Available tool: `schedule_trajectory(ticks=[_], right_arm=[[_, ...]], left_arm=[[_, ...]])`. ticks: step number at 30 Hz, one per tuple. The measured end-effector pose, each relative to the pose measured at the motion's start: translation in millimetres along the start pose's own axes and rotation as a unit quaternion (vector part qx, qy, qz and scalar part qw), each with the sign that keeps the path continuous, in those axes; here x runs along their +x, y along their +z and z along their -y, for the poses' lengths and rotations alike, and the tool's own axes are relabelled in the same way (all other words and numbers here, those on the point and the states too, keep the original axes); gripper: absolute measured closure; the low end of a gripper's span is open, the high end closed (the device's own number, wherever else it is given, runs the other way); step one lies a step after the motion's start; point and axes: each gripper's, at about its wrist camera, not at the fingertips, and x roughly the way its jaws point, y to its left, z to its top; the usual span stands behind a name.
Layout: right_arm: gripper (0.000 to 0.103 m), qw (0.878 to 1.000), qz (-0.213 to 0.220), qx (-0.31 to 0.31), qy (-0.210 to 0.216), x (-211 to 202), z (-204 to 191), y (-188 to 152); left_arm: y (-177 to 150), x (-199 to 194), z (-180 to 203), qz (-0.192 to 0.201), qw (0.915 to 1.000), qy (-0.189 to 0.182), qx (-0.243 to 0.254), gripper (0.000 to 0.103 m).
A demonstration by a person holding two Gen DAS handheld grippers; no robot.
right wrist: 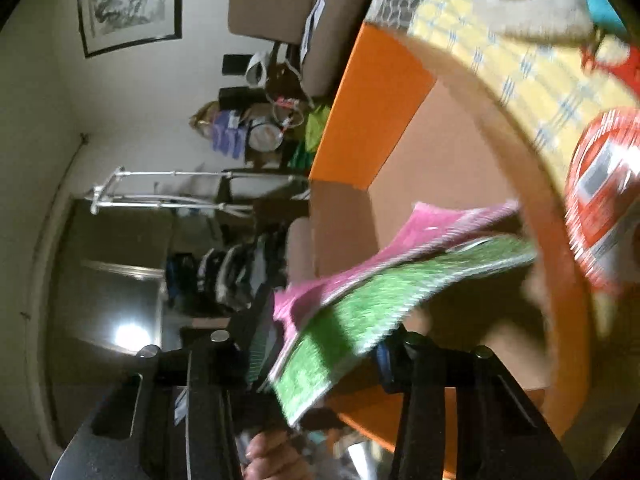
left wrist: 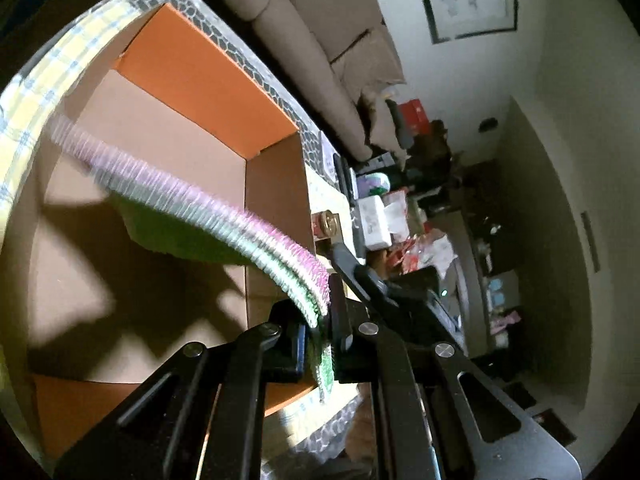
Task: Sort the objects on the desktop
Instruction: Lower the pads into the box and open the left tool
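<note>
A thin stack of pink and green cloth sheets (left wrist: 224, 216) hangs over an open orange box (left wrist: 208, 68) with a brown inside. My left gripper (left wrist: 320, 320) is shut on one end of the stack, both fingers (left wrist: 288, 336) pressed to it. In the right wrist view the same stack (right wrist: 360, 304) runs slantwise between the fingers of my right gripper (right wrist: 324, 344). Those jaws stand well apart, wider than the stack is thick, and the sheets are blurred. The box (right wrist: 372, 112) lies just beyond.
The box sits on a table with a yellow plaid cloth (right wrist: 500, 60) and a stone-pattern border (left wrist: 256, 68). A red round container (right wrist: 600, 200) stands beside the box. A sofa (left wrist: 320, 20) and cluttered shelves (left wrist: 400, 220) lie behind. A hand (right wrist: 272, 456) shows below.
</note>
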Motion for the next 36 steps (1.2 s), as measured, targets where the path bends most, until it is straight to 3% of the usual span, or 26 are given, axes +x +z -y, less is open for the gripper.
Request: schedule_trajectory(ticks=[3,6,10,14,16,20,23,26,28,29,33,36], right_arm=[[0.084,0.999,0.005,-0.036,-0.032,4,-12,9],[0.090,0.992,0.004,-0.105,-0.063,17,-33,16],[0.090,0.971,0.011,-0.222,-0.083,35,-75,11],[0.090,0.947,0.026,-0.312,-0.069,35,-111,0],[0.090,0.942,0.017,-0.325,-0.086,42,-111,-1],[0.090,0.931,-0.047,-0.303,-0.197,68,-75,2],[0.090,0.916,-0.083,-0.286,-0.270,84,-45,0],[0.090,0.901,-0.095,-0.296,-0.302,93,-37,-3],[0.090,0.894,-0.098,-0.303,-0.315,96,-36,-4],[0.090,0.891,-0.098,-0.305,-0.321,96,-35,-4],[0.091,0.881,-0.103,-0.314,-0.339,97,-34,-3],[0.091,0.863,-0.108,-0.335,-0.362,102,-36,-8]], left_arm=[[1,-4,3,0.002,0.9999,0.010,0.012,0.095],[2,-9,16,0.028,0.9982,0.024,0.047,0.095],[-2,-34,53,0.089,0.9841,0.044,0.147,0.095],[-8,-42,67,0.106,0.9716,0.076,0.197,0.095],[-8,-30,56,0.083,0.9758,0.098,0.177,0.094],[-10,8,13,-0.001,0.9868,0.133,0.092,0.095],[-22,32,-4,-0.050,0.9848,0.156,0.059,0.094],[-32,42,-2,-0.077,0.9783,0.182,0.063,0.089],[-36,43,1,-0.093,0.9734,0.201,0.059,0.059],[-37,40,2,-0.101,0.9695,0.217,0.052,0.053],[-35,9,15,-0.085,0.9756,0.194,0.058,0.053],[-25,-20,20,-0.043,0.9814,0.177,0.061,0.052]])
